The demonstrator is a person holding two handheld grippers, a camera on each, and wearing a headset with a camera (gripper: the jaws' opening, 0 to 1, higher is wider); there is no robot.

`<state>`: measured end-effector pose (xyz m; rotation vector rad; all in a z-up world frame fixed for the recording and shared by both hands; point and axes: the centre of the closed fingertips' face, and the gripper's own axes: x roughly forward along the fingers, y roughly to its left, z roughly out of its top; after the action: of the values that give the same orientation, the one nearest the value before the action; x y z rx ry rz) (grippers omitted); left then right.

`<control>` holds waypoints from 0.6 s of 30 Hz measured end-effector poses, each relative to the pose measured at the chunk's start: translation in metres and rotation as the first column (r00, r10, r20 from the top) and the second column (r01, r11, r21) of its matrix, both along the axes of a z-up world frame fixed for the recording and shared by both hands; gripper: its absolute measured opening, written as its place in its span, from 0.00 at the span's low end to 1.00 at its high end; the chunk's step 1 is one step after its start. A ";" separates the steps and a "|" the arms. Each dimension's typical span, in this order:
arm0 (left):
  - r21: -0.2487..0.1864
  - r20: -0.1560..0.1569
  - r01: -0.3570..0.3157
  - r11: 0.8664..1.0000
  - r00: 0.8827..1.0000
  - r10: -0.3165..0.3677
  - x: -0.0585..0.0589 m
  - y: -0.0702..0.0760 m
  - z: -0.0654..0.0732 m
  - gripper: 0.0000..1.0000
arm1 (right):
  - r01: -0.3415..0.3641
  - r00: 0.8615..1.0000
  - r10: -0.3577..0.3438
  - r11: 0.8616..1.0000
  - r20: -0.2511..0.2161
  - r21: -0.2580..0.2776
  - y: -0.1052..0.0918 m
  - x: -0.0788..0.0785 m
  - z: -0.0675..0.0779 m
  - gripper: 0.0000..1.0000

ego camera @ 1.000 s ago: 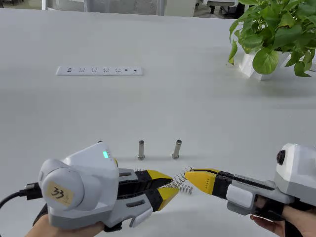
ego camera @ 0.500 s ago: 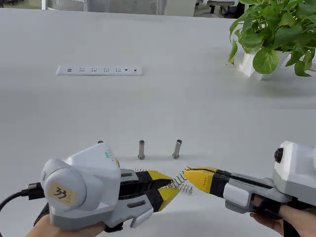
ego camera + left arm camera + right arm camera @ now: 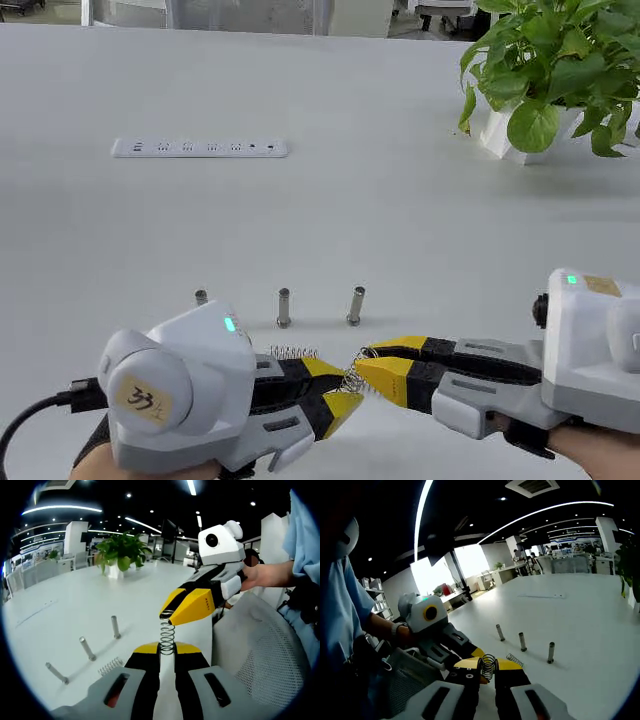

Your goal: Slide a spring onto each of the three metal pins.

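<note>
Head view: left claw (image 3: 350, 385), right claw (image 3: 360, 360) each clamped on same spring (image 3: 351, 378); spare spring (image 3: 293, 352) beside pins (image 3: 284, 307).

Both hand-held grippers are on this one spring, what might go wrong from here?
The small coiled metal spring is pinched by both the left hand-held gripper and the right hand-held gripper; pulling apart may stretch it or flick it away. The three upright metal pins stand just beyond; a low sweep might knock one.

Pins (image 3: 283, 308) in row; loose spring (image 3: 293, 352) just before; power strip (image 3: 199, 148) behind.
</note>
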<state>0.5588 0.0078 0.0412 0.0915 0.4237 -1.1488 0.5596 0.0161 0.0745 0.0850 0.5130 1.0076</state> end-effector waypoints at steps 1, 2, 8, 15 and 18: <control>0.000 0.000 0.000 1.000 1.000 0.000 0.000 0.000 0.000 0.06 | -0.003 1.000 0.003 1.000 0.008 -0.009 0.000 0.000 0.000 0.07; 0.000 -0.001 -0.001 1.000 1.000 0.001 0.000 0.000 0.000 0.06 | -0.009 1.000 0.010 1.000 0.019 -0.024 0.001 -0.001 0.000 0.07; 0.002 0.008 -0.003 1.000 1.000 0.003 0.000 -0.001 0.000 0.06 | -0.036 0.997 0.043 0.996 0.070 -0.087 0.002 -0.003 0.000 0.07; 0.001 0.010 -0.001 1.000 1.000 0.001 -0.001 -0.001 0.001 0.06 | -0.041 0.996 0.049 0.994 0.076 -0.097 0.000 -0.002 0.000 0.07; 0.006 0.016 0.006 1.000 1.000 -0.006 -0.001 -0.002 0.001 0.06 | -0.060 0.992 0.074 0.990 0.105 -0.131 -0.001 -0.003 -0.001 0.07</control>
<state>0.5574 0.0061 0.0417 0.1073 0.4134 -1.1520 0.5566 0.0149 0.0731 -0.1020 0.4813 1.0363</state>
